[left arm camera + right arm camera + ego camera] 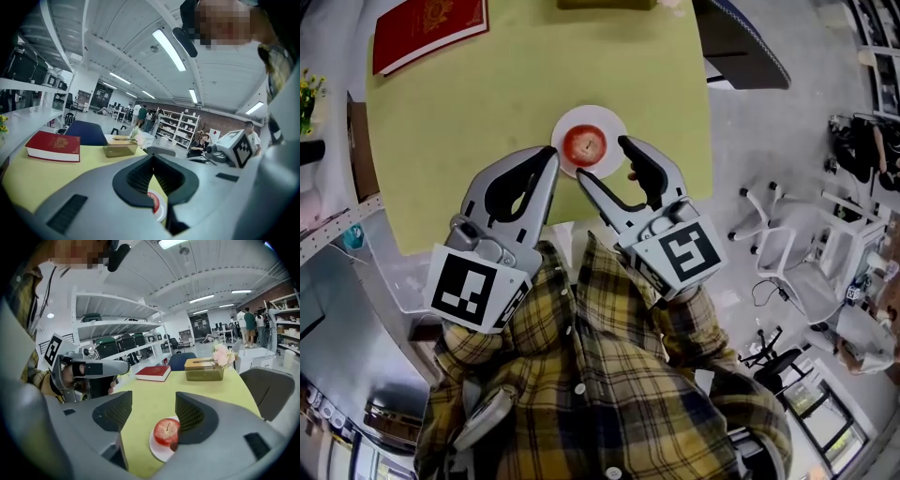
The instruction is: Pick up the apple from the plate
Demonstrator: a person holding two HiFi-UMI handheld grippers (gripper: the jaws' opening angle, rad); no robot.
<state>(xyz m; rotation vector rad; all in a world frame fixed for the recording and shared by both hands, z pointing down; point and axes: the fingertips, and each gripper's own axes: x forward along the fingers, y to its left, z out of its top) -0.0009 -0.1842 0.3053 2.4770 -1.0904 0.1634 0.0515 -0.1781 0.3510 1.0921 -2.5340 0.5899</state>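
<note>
Apple [584,143], red with a stem dimple, sits on white plate [610,121].

Apple [584,143] red with pale flecks, plate [614,127] white; table [487,141] yellow-green, book [427,23] deep red with gold emblem. My shirt [609,375] is yellow-and-dark plaid. My left gripper [553,155] and right gripper [601,157]: grey shells, black pads.

The apple [584,143] is red and round, stem up, resting upright on the plate [614,124]. The plate is white, round, flat on the yellow-green table [487,141], close to its near edge.
</note>
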